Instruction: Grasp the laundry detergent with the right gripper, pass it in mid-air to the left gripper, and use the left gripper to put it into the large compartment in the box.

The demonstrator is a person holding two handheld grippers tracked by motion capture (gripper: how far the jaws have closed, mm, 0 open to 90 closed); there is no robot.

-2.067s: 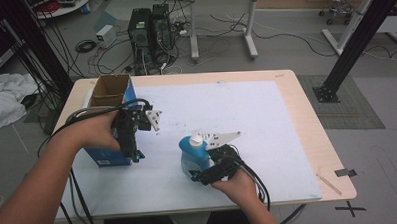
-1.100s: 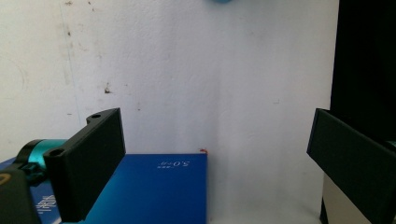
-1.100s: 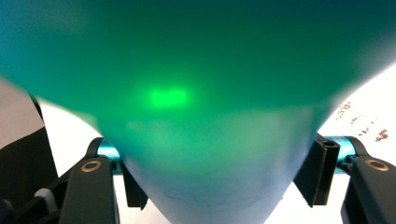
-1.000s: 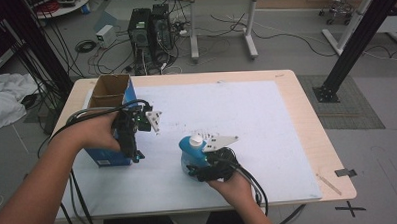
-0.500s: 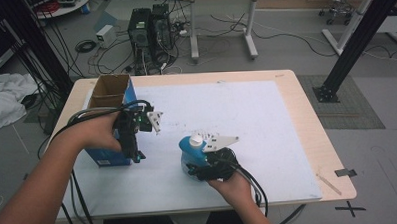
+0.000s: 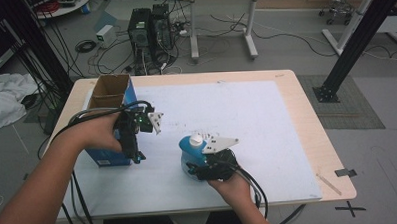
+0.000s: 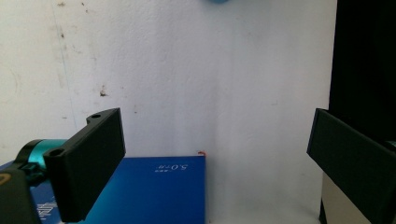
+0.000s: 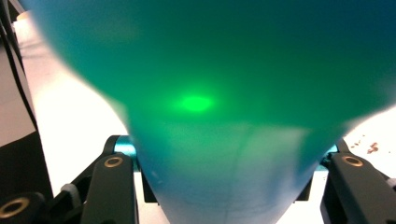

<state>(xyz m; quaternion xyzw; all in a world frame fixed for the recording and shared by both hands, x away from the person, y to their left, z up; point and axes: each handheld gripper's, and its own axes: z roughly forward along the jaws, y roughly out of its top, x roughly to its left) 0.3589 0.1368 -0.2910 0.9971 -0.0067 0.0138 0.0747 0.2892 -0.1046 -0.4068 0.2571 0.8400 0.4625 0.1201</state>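
The right gripper is seen clamped on a blue bottle, its jaws having just been closing with the bottle's body between them; in the right gripper view the blurred blue-green body is flanked low down by both jaws. The bottle, white cap uppermost, stands on the white mat near the table's front edge, right of centre. To the left, the left gripper is held with jaws apart and nothing between them, just beside a blue box whose open cardboard top faces up; the box's blue side is seen below the spread jaws in the left gripper view.

For a sound grasp, the squeeze is best kept on the bottle's body rather than its narrower neck, and the bottle kept upright when lifted; the box should be steadied by the left gripper if the bottle is to be carried to it.

Compared with two seconds ago, the right hand is found closer in behind the bottle, while the left gripper and box are unchanged in place.
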